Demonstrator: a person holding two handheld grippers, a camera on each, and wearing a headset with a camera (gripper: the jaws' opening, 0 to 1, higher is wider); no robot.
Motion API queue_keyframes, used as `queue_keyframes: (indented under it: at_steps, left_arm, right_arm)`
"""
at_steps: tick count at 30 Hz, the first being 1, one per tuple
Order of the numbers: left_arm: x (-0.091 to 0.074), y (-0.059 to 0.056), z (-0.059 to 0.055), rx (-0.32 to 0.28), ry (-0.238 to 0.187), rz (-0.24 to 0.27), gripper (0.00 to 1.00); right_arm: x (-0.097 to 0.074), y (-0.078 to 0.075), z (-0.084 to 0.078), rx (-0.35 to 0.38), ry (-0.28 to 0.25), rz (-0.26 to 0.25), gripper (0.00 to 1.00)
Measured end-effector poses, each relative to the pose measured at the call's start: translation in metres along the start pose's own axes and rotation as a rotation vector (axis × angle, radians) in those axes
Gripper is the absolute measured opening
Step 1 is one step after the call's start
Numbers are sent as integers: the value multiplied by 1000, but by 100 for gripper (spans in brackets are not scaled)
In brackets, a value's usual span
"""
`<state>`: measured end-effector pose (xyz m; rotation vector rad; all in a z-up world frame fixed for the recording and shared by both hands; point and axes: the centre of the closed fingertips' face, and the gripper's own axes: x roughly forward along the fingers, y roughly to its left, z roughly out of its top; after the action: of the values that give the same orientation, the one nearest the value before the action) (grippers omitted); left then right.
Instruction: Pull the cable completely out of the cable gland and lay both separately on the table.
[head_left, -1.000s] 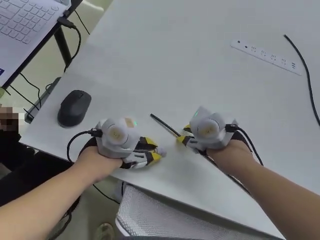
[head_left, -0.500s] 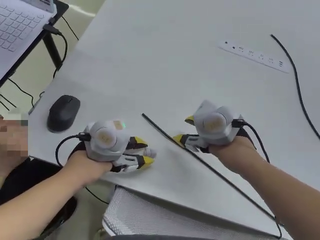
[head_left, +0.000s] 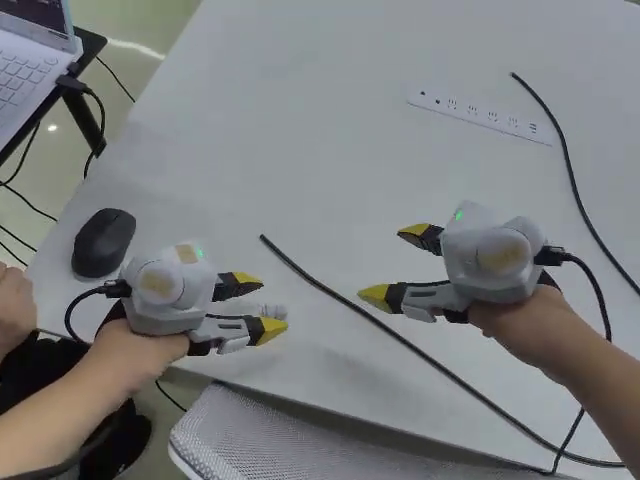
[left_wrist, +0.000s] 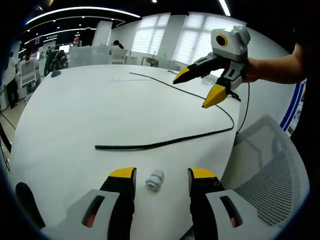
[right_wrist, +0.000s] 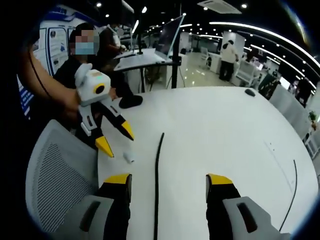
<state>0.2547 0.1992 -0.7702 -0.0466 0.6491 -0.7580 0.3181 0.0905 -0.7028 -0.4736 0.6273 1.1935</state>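
A thin black cable (head_left: 400, 340) lies loose on the white table (head_left: 330, 150), running from near the middle toward the front right edge. The small white cable gland (head_left: 273, 313) lies on the table apart from the cable, between the tips of my left gripper (head_left: 262, 305), which is open. In the left gripper view the gland (left_wrist: 155, 180) rests just ahead of that gripper (left_wrist: 162, 173), with the cable (left_wrist: 165, 143) beyond. My right gripper (head_left: 392, 264) hovers open above the cable (right_wrist: 157, 170), holding nothing. The right gripper view also shows the left gripper (right_wrist: 118, 141) and gland (right_wrist: 129, 157).
A black mouse (head_left: 103, 240) sits at the left edge and a laptop (head_left: 25, 50) at the far left. A white power strip (head_left: 478, 113) and its black cord (head_left: 570, 180) lie at the back right. A mesh chair back (head_left: 280, 440) is below the front edge.
The right gripper drew the cable to the right, then opened, let it go and lifted. The left gripper opened, leaving the gland on the table. The camera shifted right.
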Motion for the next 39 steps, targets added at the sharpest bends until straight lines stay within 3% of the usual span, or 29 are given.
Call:
queue_keyframes:
  at_steps: [5, 10, 15, 21, 28, 31, 36, 38, 39]
  left_arm:
    - [-6, -13, 12, 2, -10, 12, 46]
    - [-6, -27, 17, 36, 21, 22, 50]
    - [-15, -36, 31, 19, -7, 35, 55]
    - [-25, -50, 38, 60, 9, 30, 66]
    - [-34, -57, 46, 58, -6, 53, 77]
    - [-36, -61, 46, 63, -8, 61, 84]
    - [-39, -65, 42, 59, 10, 53, 90]
    - [-41, -66, 44, 41, 0, 54, 95]
    - [-42, -68, 49, 31, -25, 45, 98]
  right_arm:
    - [-42, -4, -10, 30, -53, -26, 69]
    - [-74, -6, -32, 49, -71, -57, 71]
    - [-98, -8, -54, 102, -109, -96, 77]
    - [-123, -2, -82, 205, -154, -136, 86]
    - [-136, 14, -105, 264, -161, -139, 93]
    - [-140, 15, -111, 347, -172, -152, 97]
    - [-145, 21, -116, 353, -177, -150, 99]
    - [-144, 23, -118, 362, -175, -142, 99]
    - [-144, 24, -119, 367, -174, -136, 99]
